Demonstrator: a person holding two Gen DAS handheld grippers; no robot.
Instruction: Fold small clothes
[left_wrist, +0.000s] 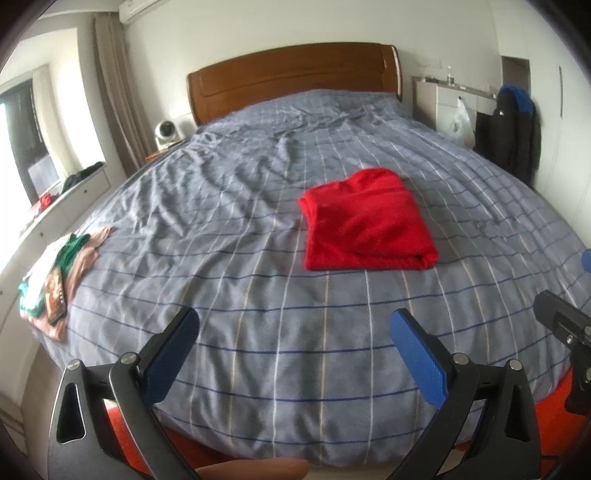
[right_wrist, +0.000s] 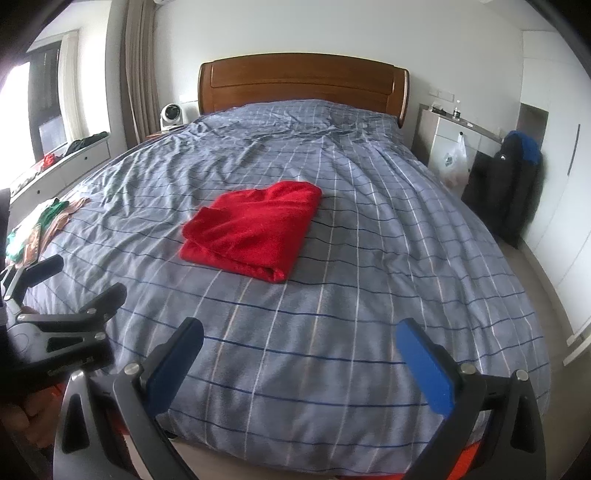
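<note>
1. Left wrist view: at the bottom of the frame the left gripper (left_wrist: 295, 354) is spread wide, its blue pads (left_wrist: 419, 360) far apart with nothing between them, hovering over the near edge of the bed (left_wrist: 258, 332).
2. A fingertip (left_wrist: 255, 469) of the person shows at the very bottom edge, between the gripper's black arms.
3. At the right edge of that frame, part of the right gripper (left_wrist: 565, 325) shows as black metal.
4. Right wrist view: the right gripper (right_wrist: 301, 356) sits at the bottom of the frame, also wide open and empty, above the checked grey-blue bedcover.
5. In the lower left of that view the left gripper (right_wrist: 62, 295) appears from the side, with a hand (right_wrist: 22, 417) below it.
6. The red garment (left_wrist: 367, 221) lies folded into a rough rectangle on the bedcover, right of centre in the left wrist view and centre-left in the right wrist view (right_wrist: 255, 229), well apart from both grippers.
7. A small pile of clothes (left_wrist: 59, 266), green, white and pinkish, lies at the left edge of the bed.
8. Farther back, the wooden headboard (left_wrist: 295, 77) stands against the wall in the upper middle.
9. A white fan (right_wrist: 170, 115) sits left of the headboard.
10. A dark jacket (right_wrist: 509, 184) hangs at the right.
</note>
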